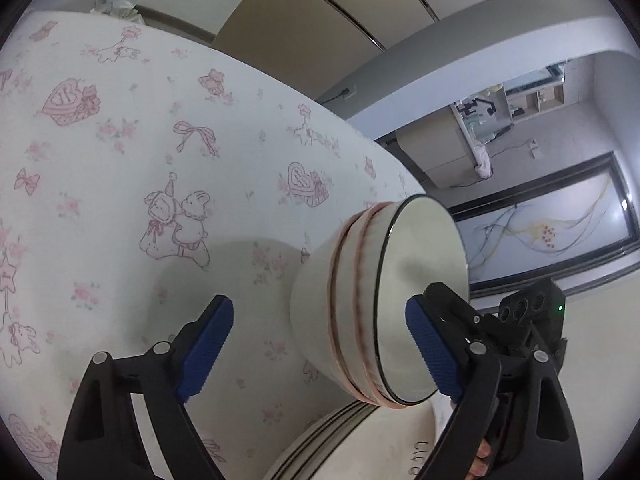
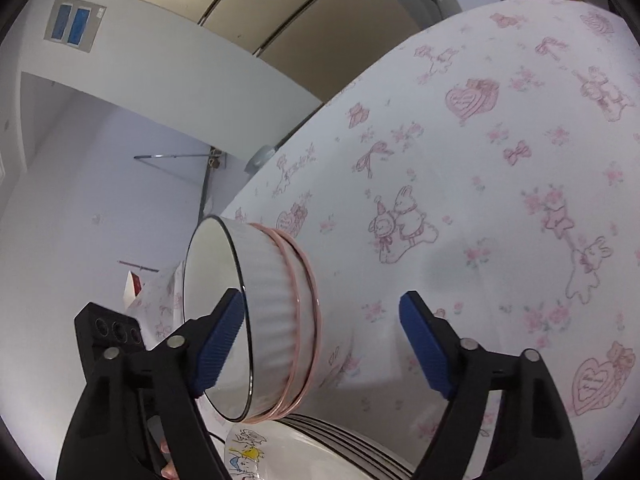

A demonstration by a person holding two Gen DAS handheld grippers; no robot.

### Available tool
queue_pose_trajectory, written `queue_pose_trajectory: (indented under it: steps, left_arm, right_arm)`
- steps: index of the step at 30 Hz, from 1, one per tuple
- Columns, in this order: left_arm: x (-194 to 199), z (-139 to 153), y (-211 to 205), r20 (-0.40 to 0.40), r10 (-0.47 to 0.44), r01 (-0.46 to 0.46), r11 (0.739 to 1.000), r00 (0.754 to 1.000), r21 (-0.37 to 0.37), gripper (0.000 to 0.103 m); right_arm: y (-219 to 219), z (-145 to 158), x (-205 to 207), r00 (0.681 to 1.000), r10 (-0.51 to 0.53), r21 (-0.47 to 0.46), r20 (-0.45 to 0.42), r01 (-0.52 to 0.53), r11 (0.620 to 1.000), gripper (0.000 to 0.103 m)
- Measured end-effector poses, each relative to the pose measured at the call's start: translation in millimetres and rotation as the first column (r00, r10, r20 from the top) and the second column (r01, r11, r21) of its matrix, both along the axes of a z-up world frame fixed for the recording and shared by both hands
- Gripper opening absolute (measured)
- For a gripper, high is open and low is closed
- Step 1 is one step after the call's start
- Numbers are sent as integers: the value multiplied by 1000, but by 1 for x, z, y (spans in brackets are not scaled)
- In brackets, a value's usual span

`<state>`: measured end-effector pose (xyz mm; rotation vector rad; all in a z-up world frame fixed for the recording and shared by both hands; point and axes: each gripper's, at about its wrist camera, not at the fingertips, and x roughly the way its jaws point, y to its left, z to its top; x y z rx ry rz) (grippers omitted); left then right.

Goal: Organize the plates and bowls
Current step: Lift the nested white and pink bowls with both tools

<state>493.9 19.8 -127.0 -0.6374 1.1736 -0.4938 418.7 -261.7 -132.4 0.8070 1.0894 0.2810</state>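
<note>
A stack of nested white bowls with pink rims (image 1: 360,304) sits on the table, the top one ribbed with a dark rim; it also shows in the right wrist view (image 2: 276,320). A stack of white plates with dark rim lines (image 1: 344,436) lies at the near edge, also in the right wrist view (image 2: 344,444); a plate there carries a cartoon print. My left gripper (image 1: 320,350) is open, its right pad inside the top bowl and its left pad outside. My right gripper (image 2: 324,344) is open, its left pad inside the bowl and its right pad outside.
The table carries a white cloth with pink bears, hearts and bows (image 1: 160,160), also in the right wrist view (image 2: 500,200). Its edge falls off beside the bowls. Beyond lie a grey wall, cupboard doors (image 1: 320,20) and a floor with a dark-framed panel (image 1: 560,224).
</note>
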Motion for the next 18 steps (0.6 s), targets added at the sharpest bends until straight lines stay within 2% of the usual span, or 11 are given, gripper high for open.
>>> queue_pose_trajectory:
  steps: [3, 6, 8, 11, 14, 15, 16, 18]
  left_arm:
    - [-2, -1, -8, 19, -23, 23, 1000, 1000, 11, 83]
    - [-2, -7, -11, -9, -35, 34, 999, 999, -33, 82]
    - [0, -13, -10, -28, -29, 28, 998, 999, -51, 76]
    - [1, -16, -7, -51, -22, 18, 996, 998, -86, 73]
    - [1, -22, -5, -88, -53, 40, 989, 995, -140, 66]
    - [0, -24, -4, -102, -52, 37, 988, 993, -152, 63]
    - [0, -24, -4, -107, -47, 30, 987, 993, -155, 63]
    - [-2, -22, -8, -113, -36, 19, 989, 993, -147, 63]
  right_arm:
    - [0, -10, 0, 999, -24, 39, -43, 26, 999, 75]
    - [-1, -19, 0, 997, -29, 78, -70, 34, 996, 67]
    - [-2, -22, 2, 997, -21, 113, -80, 30, 993, 65]
    - [0, -25, 2, 996, -6, 154, -88, 19, 988, 62]
    - [7, -30, 3, 995, 22, 190, -101, -2, 982, 61]
    - [9, -32, 3, 994, 26, 203, -108, -4, 979, 57]
    - [11, -33, 2, 993, 25, 202, -118, 0, 979, 54]
    - [12, -32, 1, 993, 20, 195, -117, 3, 981, 53]
